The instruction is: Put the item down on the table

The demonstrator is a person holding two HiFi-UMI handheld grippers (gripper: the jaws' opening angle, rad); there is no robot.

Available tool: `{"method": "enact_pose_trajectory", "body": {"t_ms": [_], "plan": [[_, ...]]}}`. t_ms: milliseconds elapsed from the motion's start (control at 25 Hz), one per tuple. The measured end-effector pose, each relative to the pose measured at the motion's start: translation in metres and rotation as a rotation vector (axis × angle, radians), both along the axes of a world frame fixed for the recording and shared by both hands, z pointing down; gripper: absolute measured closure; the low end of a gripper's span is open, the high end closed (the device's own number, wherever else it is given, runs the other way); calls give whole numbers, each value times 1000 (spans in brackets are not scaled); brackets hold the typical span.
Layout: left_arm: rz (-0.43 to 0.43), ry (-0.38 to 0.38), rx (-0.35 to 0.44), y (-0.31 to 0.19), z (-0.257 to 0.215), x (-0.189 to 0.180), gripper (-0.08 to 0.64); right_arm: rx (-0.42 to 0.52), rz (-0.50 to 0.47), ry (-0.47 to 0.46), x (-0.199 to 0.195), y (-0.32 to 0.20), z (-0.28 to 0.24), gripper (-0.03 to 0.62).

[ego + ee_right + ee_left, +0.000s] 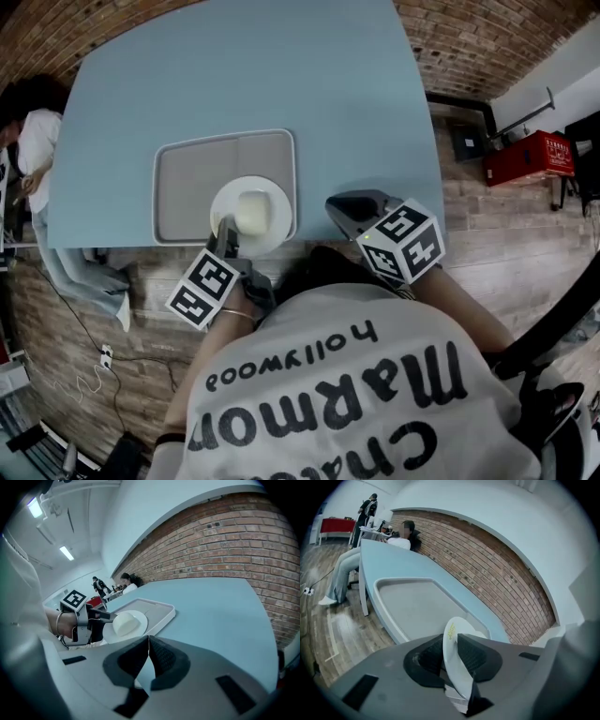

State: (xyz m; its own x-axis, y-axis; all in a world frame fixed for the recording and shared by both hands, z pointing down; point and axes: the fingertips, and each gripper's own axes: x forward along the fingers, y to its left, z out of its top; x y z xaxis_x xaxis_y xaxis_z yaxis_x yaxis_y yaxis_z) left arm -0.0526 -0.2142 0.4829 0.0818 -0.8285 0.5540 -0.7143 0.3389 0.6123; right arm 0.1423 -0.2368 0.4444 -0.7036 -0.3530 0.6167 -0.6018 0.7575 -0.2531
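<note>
The left gripper (pixel 225 236) has its jaws pinched on the near rim of a white plate (pixel 277 225). Gripping edge-on probably keeps the plate roughly level, so the pale domed item (pixel 249 212) on it does not slide. The plate lies over the near edge of the grey tray (pixel 187 178) on the light blue table (pixel 234 75). Whether it rests there or hangs just above cannot be determined.

The right gripper (pixel 148 644) has its jaws pressed together on nothing. It hovers right of the tray, apart from the plate, probably parked clear of the set-down path.
</note>
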Motion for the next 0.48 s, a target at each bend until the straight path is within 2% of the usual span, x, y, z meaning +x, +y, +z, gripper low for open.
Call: {"method": "enact_pose_trajectory", "body": {"t_ms": [320,480], "plan": [[137,-259,7,-10,7,-3,468,4,12,1,6,-3,0,581],[163,-283,13,-13,8,-1,468,0,20,2,10,-4,0,581]]}}
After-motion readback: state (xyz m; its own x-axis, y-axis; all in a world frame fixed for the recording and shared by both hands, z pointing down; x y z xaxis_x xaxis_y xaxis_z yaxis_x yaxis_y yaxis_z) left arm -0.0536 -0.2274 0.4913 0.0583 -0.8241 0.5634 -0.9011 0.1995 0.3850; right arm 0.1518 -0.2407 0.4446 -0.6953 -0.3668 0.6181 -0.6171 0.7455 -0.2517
